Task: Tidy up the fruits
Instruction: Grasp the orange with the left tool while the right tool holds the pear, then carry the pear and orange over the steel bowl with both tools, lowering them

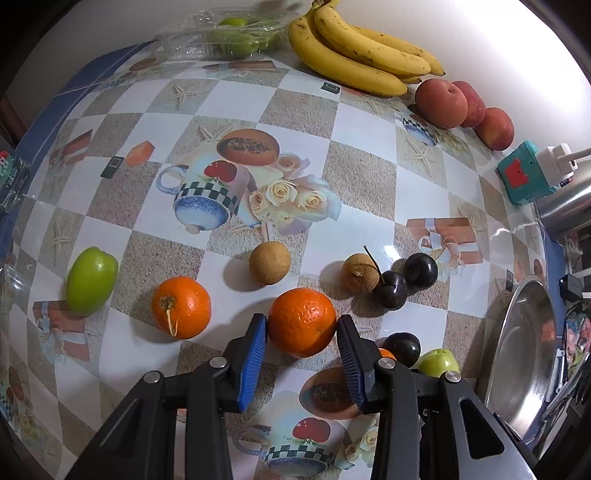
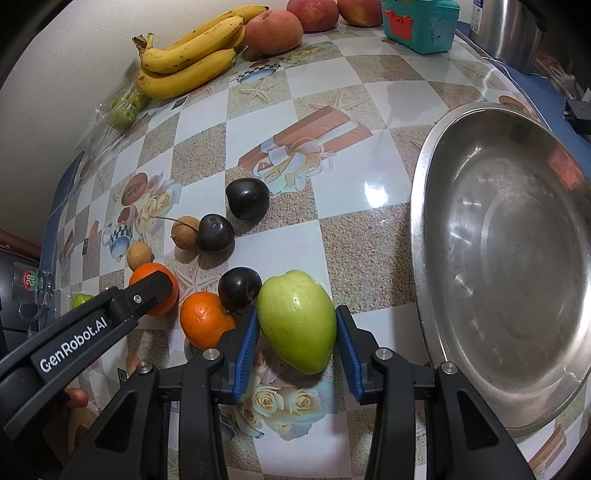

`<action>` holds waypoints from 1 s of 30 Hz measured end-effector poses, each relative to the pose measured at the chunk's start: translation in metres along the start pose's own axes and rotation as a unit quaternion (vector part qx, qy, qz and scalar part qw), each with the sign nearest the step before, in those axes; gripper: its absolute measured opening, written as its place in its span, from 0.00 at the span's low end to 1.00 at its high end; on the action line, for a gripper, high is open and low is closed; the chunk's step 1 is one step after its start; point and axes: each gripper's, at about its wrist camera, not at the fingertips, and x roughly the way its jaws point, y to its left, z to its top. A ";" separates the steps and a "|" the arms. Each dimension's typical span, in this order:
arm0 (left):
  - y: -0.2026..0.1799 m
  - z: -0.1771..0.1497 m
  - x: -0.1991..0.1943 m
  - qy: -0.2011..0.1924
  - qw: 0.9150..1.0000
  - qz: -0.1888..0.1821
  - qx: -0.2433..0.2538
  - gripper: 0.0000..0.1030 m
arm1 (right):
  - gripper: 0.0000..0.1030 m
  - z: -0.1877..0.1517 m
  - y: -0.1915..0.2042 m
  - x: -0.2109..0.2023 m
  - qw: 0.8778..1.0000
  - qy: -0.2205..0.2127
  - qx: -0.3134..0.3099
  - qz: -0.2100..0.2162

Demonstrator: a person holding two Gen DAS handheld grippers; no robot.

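Note:
My left gripper (image 1: 301,319) points down at the table, its blue pads pressed on both sides of an orange (image 1: 301,326). From the right wrist view, one black finger (image 2: 147,291) of that gripper lies over this same orange (image 2: 168,301). My right gripper (image 2: 296,312) is shut on a large green fruit (image 2: 297,321), just left of the steel bowl (image 2: 421,206). Loose on the cloth lie another orange (image 1: 181,307), a green fruit (image 1: 91,280), two brown longans (image 1: 269,262), and dark plums (image 1: 389,290). A third orange (image 2: 203,319) sits beside a plum (image 2: 238,288).
Bananas (image 1: 354,51) and peaches (image 1: 441,103) line the back wall, with a clear box of green fruits (image 1: 229,35) to their left. A teal box (image 1: 517,177) and a metal pot (image 1: 565,210) stand at the right. The patterned cloth (image 1: 362,122) covers the table.

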 end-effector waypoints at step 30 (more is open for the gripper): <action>-0.030 -0.003 -0.045 -0.066 0.996 -0.039 0.045 0.39 | 0.41 0.004 -0.034 -0.055 0.995 -0.071 0.057 0.032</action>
